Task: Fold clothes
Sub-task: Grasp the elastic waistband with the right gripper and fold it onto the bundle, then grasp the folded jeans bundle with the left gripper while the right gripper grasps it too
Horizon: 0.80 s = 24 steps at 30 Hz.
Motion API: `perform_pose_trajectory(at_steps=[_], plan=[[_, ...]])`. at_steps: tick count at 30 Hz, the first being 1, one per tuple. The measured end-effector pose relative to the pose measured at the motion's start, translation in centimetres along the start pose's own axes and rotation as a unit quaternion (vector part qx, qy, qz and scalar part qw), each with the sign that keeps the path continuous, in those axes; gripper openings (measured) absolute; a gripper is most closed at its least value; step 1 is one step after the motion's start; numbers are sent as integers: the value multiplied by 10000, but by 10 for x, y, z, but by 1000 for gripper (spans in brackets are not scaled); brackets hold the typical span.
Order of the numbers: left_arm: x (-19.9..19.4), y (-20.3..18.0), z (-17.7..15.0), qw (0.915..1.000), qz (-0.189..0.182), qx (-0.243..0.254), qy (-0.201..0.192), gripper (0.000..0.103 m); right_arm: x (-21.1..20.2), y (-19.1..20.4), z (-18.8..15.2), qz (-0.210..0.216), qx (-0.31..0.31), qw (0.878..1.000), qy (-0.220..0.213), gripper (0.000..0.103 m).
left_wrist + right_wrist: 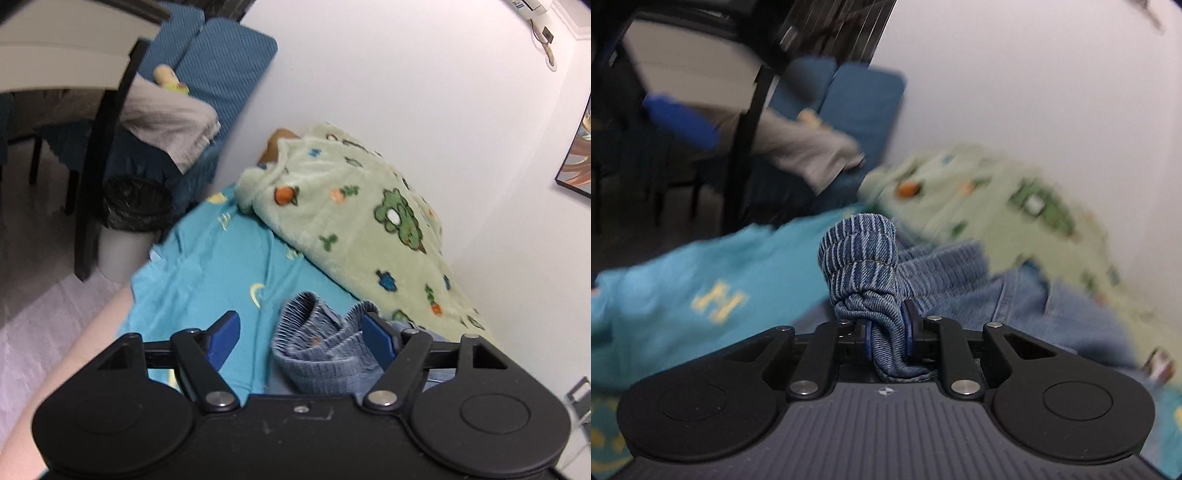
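Right tongs (886,332) clamp denim garment (864,258); left tongs (301,332) gape wide

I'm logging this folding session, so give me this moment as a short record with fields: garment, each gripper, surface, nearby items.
garment: blue denim garment with ribbed elastic waistband, bunched up, not yet folded
right gripper: shut on the denim garment, a wad of fabric pinched between the fingers
left gripper: open, holding nothing, fingers either side of the denim's near edge
surface: turquoise sheet with yellow print
nearby: green fleece blanket with cartoon print, heaped against the white wall
background: blue sofa, black table leg
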<state>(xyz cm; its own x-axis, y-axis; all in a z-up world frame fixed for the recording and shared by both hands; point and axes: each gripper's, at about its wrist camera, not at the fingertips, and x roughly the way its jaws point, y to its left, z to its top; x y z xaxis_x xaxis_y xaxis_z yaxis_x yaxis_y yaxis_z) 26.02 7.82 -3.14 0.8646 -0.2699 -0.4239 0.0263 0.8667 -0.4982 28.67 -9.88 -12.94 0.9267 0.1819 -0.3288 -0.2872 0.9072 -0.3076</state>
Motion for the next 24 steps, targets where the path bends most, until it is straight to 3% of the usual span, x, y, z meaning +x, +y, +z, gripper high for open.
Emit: perform_pose_trajectory(at_steps=[5, 9, 10, 11, 14, 17, 19, 21, 24], plan=[[13, -1, -11, 9992, -210, -49, 339, 78, -2, 1, 9, 116, -398, 9989, 195, 27], [20, -6, -24, 9985, -231, 62, 500, 82, -16, -11, 4, 451, -594, 9966, 359, 37], [21, -8, -27, 9983, -258, 94, 514, 82, -25, -18, 2, 573, -527, 9962, 383, 41], [22, -9, -30, 9981, -285, 126, 528, 82, -34, -24, -2, 715, -410, 9959, 380, 57], [28, -13, -38, 9978, -302, 196, 564, 86, -65, -45, -8, 1041, -1, 9944, 171, 69], [37, -14, -48, 9977, -239, 233, 590, 87, -93, -67, -11, 726, 428, 9964, -21, 70], [43, -15, -54, 9976, -197, 259, 607, 87, -99, -92, -14, 392, 1043, 9937, -99, 73], [49, -16, -61, 9975, -155, 284, 625, 87, -96, -120, -19, -6, 1724, 9850, -71, 76], [59, -15, -69, 9972, -98, 244, 693, 87, -82, -161, -36, -499, 2701, 9614, 149, 77]])
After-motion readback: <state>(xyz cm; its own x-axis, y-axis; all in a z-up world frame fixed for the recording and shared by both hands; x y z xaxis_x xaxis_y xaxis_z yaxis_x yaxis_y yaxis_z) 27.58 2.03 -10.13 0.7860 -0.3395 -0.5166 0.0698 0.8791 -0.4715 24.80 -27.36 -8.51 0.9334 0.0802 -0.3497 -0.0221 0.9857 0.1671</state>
